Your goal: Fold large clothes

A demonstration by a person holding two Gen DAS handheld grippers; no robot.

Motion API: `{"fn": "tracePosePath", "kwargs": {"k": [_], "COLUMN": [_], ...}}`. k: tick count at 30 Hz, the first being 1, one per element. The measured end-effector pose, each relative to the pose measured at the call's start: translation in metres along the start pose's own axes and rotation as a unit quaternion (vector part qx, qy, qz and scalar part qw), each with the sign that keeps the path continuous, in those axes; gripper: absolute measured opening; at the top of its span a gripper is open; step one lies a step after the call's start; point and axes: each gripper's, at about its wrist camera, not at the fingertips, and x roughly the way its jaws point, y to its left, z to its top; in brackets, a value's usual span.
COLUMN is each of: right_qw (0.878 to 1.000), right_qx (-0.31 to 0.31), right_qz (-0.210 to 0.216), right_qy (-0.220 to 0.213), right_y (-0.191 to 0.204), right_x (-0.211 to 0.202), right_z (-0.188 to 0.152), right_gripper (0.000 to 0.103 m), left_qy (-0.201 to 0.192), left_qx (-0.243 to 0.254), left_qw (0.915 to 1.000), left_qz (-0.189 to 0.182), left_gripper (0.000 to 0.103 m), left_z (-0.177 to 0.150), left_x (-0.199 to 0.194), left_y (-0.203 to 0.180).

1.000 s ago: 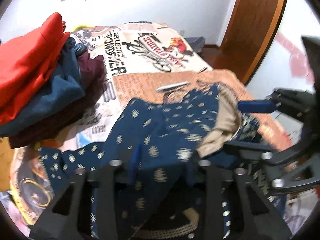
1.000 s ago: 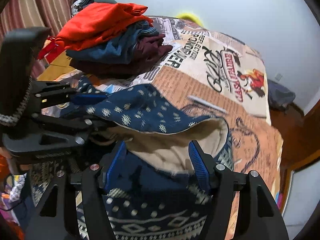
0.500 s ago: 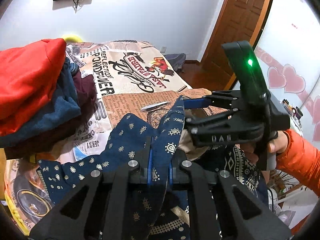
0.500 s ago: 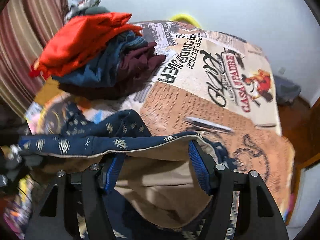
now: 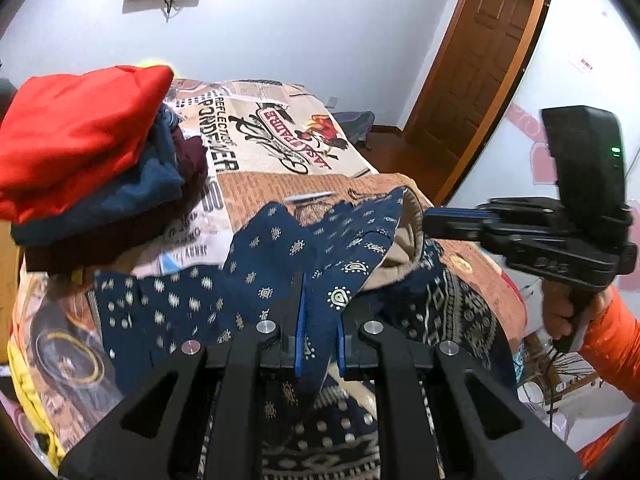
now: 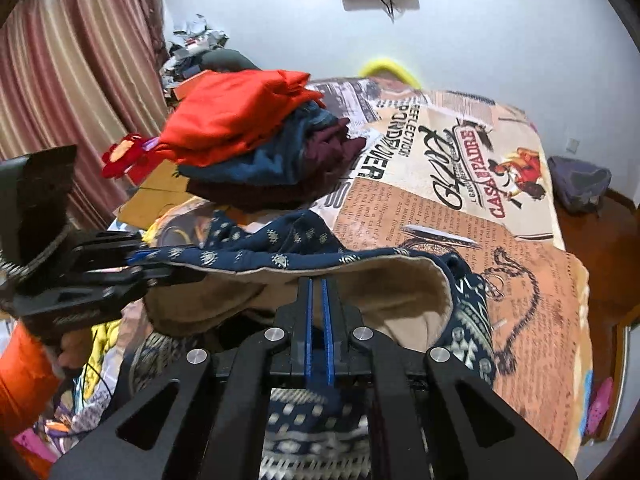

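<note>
Behind navy garment (image 5: pixel 280 264) on bedspread (image 5: pixel 260 148), clothes pile (image 5: pixel 88 168) sits near

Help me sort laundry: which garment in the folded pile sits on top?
The red garment tops the pile; the blue one lies under it, and the maroon one lies lowest.

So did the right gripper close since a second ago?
Yes. The right gripper, whose fingers stood wide apart then, is now pinched on the navy garment's hem, in line with the bedspread lettering.
</note>
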Motion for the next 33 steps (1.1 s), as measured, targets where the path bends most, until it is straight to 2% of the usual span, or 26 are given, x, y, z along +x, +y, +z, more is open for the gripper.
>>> {"fn": "tracePosePath", "kwargs": {"k": [6, 11, 15, 18, 20, 22, 28, 30, 32, 33], "right_qw": [0.999, 0.999, 0.998, 0.997, 0.997, 0.996, 0.993, 0.991, 0.989, 0.988], "right_qx": [-0.003, 0.040, 0.059, 0.074, 0.079, 0.081, 0.070, 0.071, 0.080, 0.084], "right_qz": [-0.041, -0.027, -0.033, -0.025, -0.025, -0.025, -0.063, -0.068, -0.061, -0.054], "right_qy": [-0.004, -0.002, -0.010, -0.007, -0.001, 0.008, 0.068, 0.090, 0.108, 0.117], "right_y": [0.005, -0.009, -0.014, -0.018, -0.020, -0.021, -0.030, -0.037, -0.043, -0.046], "right_x": [-0.021, -0.036, -0.043, -0.034, -0.021, -0.007, 0.038, 0.046, 0.048, 0.047], "right_z": [-0.020, -0.020, -0.009, -0.001, 0.000, 0.000, -0.023, -0.035, -0.045, -0.052], "right_gripper": [0.005, 0.005, 0.007, 0.016, 0.027, 0.028, 0.028, 0.028, 0.028, 0.028], "left_qy": [0.006, 0.031, 0.052, 0.066, 0.071, 0.077, 0.094, 0.093, 0.085, 0.074], "left_qx": [0.009, 0.031, 0.044, 0.045, 0.043, 0.037, 0.011, 0.010, 0.008, 0.004], "left_qw": [0.9999, 0.9990, 0.9975, 0.9966, 0.9962, 0.9959, 0.9953, 0.9955, 0.9963, 0.9972], "left_qz": [0.002, 0.002, -0.015, -0.023, -0.029, -0.028, -0.020, -0.014, -0.005, 0.011], "left_gripper": [0.011, 0.011, 0.011, 0.011, 0.011, 0.011, 0.012, 0.019, 0.033, 0.050], "left_z": [-0.029, -0.056, -0.077, -0.088, -0.093, -0.097, -0.100, -0.099, -0.097, -0.095], "left_x": [-0.017, -0.017, -0.014, -0.012, -0.011, -0.011, -0.016, -0.022, -0.029, -0.035], "left_y": [-0.010, -0.020, -0.026, -0.029, -0.029, -0.028, -0.023, -0.024, -0.024, -0.024]}}
